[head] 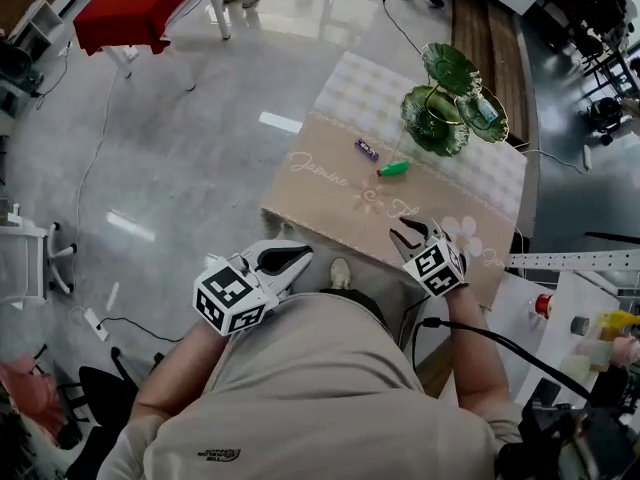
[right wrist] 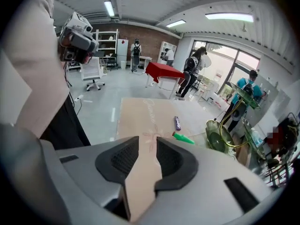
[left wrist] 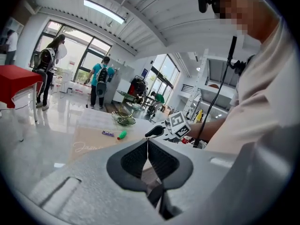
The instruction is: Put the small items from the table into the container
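**Right gripper spread and empty, green piece straight ahead**

Right gripper point(head: 403, 232) hangs over the near edge of the table point(head: 330, 183), tilted down, its jaws apart with only bare cloth showing through the gap. Left gripper point(head: 300, 256) sits off the table's near left corner, its jaws pressed together at the tips with nothing between them.

Both small things lie on the cloth, mid-table. The green piece point(head: 394, 168) is the nearer of the two and lies almost directly beyond the right gripper's jaws. Its long axis runs across the line of approach, so the jaws would probably need to straddle its narrow width rather than take it end on. The purple bar point(head: 367, 149) lies just past it and a little to the left, apart from it and set on a diagonal. The right gripper is plainly nearer to both; the left is farther back and off to the side.

The stand point(head: 436, 150) is at the table's far right, beyond both things, so whatever is picked up has to travel onward and to the right.

Count: two small things on the cloth, one green and one purple; one stand carrying three green dishes; two grippers. The rightmost dish may already hold something pale, though the head view is too small to be sure.
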The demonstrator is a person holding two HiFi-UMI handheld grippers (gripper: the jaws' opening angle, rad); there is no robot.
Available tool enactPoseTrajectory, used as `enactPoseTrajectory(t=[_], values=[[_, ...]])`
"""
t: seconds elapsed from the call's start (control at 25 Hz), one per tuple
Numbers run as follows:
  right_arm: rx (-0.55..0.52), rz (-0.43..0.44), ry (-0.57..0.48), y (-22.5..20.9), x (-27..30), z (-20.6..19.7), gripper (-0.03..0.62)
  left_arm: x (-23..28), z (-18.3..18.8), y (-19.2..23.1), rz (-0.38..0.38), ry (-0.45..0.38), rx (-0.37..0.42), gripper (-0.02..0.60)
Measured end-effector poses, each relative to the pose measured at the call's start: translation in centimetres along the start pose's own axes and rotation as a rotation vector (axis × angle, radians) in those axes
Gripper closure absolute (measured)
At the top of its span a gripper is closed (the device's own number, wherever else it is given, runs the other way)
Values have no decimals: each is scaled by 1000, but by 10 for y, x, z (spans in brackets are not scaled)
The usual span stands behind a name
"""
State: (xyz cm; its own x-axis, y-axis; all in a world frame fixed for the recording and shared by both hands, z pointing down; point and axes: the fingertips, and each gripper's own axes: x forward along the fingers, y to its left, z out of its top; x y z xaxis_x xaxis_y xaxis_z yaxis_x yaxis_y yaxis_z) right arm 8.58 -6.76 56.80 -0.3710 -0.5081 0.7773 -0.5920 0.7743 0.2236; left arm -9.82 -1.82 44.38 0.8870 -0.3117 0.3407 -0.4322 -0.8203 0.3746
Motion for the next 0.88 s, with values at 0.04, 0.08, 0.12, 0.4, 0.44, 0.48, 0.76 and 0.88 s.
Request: enactPoseTrajectory(t=[0.04,0.08,0.12,0.4,0.44,0.48,0.76,0.88], values=[[-22,6,10,-11,6,-5,465,5,4,1,14,-6,-5,572],[-46,12,20,-22,12,-9,453,10,7,2,28,-12,-10,573],[-71,20,28,-32,19,-13,440,15,9,3,42,-17,-16,572],[-222,68,41,-92,64,-23,413,45,19,6,142,-28,-54,572],[-247,77,45,-98,71,-24,410,48,20,7,158,-28,-59,573],[-275,86,49,-104,79,-25,410,50,21,7,174,-30,-65,572],[-562,140,138,-128,129,-33,384,62,23,13,280,-41,-111,572],[-642,175,176,-133,146,-40,379,62,21,15,325,-34,-118,572]])
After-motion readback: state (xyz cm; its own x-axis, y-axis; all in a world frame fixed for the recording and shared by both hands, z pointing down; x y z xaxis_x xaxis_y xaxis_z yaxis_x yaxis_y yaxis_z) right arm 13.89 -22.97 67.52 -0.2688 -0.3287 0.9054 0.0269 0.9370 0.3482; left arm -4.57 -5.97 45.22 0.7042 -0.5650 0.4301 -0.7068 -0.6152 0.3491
